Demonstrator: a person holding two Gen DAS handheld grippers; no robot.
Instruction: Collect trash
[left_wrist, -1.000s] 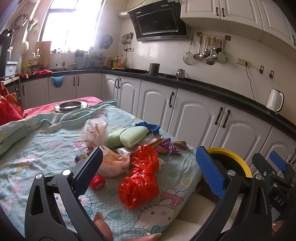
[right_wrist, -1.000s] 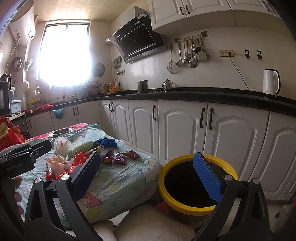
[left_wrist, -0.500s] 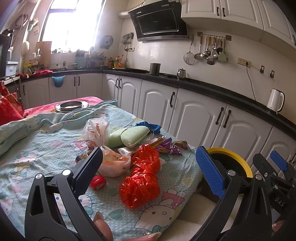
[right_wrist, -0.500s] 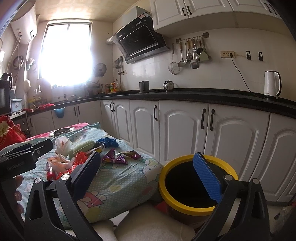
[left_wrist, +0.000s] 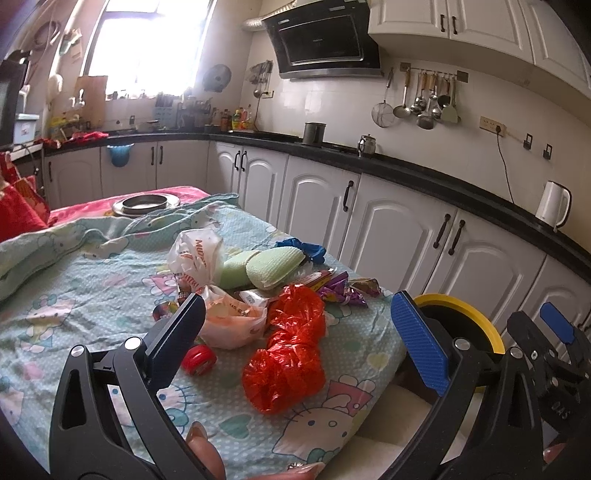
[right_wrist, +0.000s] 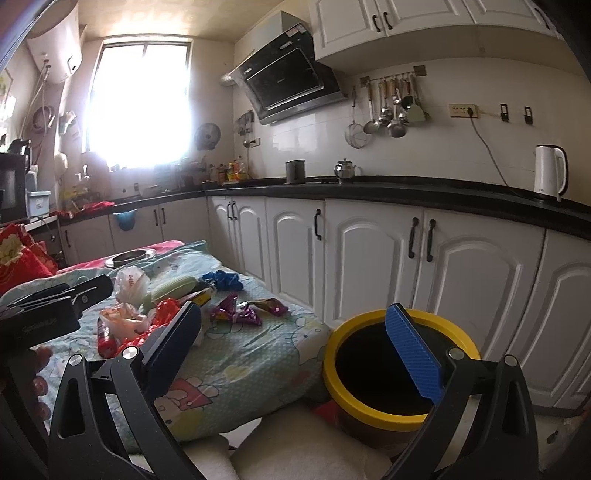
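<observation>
A pile of trash lies on the cartoon-print cloth (left_wrist: 92, 295) of the table: a crumpled red plastic bag (left_wrist: 288, 350), a pale orange bag (left_wrist: 232, 321), a white printed bag (left_wrist: 195, 254), green sponges (left_wrist: 273, 266), purple wrappers (left_wrist: 343, 291), a blue scrap (left_wrist: 303, 247) and a small red cap (left_wrist: 197, 360). My left gripper (left_wrist: 295, 332) is open, empty, above the red bag. A yellow-rimmed bin (right_wrist: 399, 369) stands off the table's right end. My right gripper (right_wrist: 295, 339) is open, empty, between table edge and bin.
White cabinets (right_wrist: 369, 258) under a black counter (right_wrist: 406, 188) run close behind the bin. A white kettle (right_wrist: 550, 177) stands on the counter. A metal dish (left_wrist: 146, 203) sits at the table's far end. A white cushion (right_wrist: 295, 450) lies below the table edge.
Both grippers have barely shifted. Nothing was taken hold of or let go.
</observation>
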